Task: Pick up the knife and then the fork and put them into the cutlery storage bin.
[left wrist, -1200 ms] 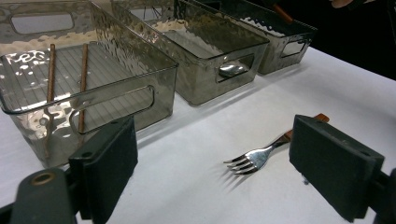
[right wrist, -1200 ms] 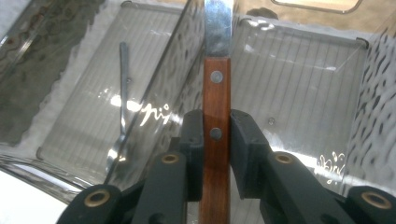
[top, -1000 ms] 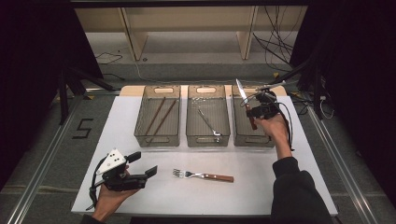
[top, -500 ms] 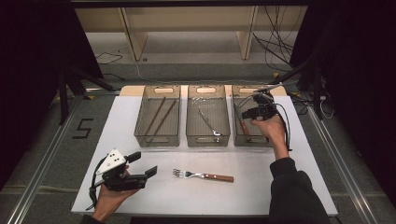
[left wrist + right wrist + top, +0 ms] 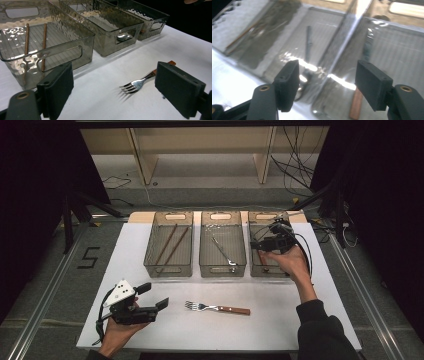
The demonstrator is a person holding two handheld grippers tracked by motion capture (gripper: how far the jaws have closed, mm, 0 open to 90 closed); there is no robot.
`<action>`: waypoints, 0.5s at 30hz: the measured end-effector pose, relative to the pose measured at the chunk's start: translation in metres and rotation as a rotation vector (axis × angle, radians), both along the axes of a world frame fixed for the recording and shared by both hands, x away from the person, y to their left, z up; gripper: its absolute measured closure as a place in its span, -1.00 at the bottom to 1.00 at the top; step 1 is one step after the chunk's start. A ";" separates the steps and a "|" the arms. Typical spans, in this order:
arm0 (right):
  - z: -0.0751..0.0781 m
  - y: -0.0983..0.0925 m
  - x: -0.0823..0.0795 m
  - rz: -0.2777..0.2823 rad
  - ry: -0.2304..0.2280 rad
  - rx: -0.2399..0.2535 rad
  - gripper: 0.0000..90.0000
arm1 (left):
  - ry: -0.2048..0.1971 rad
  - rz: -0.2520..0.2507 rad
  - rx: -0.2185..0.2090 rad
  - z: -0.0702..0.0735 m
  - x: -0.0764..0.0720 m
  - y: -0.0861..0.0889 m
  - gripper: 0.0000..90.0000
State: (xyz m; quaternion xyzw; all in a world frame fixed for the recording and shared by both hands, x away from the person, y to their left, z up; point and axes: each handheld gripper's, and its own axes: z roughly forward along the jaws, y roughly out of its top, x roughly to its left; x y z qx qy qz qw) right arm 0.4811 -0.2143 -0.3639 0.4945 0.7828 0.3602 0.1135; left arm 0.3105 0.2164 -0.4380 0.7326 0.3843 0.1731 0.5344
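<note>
Near the worktop's front left corner the left gripper (image 5: 156,306) rests with its jaws spread wide and empty, the fork (image 5: 216,308) just beside it toward the front edge's middle. By the back right corner, over the right bin (image 5: 260,270), the right gripper (image 5: 256,245) has just been opening, nothing between its jaws; the knife (image 5: 357,99) lies in the bin below.

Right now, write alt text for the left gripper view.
A silver fork with a brown wooden handle lies on the white table between the open left gripper's black jaws. Behind it stand three smoky clear plastic bins, the nearest holding two brown chopsticks.
</note>
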 end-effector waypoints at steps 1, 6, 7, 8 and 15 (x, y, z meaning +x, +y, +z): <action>0.001 0.002 -0.004 0.018 -0.007 -0.001 -0.20 | -0.001 0.000 0.000 0.000 0.000 0.000 -0.67; 0.006 0.013 -0.021 0.095 -0.044 0.005 -0.25 | 0.000 0.001 -0.001 0.000 0.000 0.000 -0.67; 0.007 0.016 -0.025 0.109 -0.044 0.006 -0.26 | 0.000 0.001 -0.001 0.000 0.000 0.000 -0.67; 0.007 0.018 -0.028 0.126 -0.049 0.009 -0.26 | -0.001 0.000 0.000 0.000 0.000 0.000 -0.67; 0.007 0.035 -0.052 0.222 -0.067 0.013 -0.29 | -0.002 0.001 -0.001 0.000 0.000 0.000 -0.67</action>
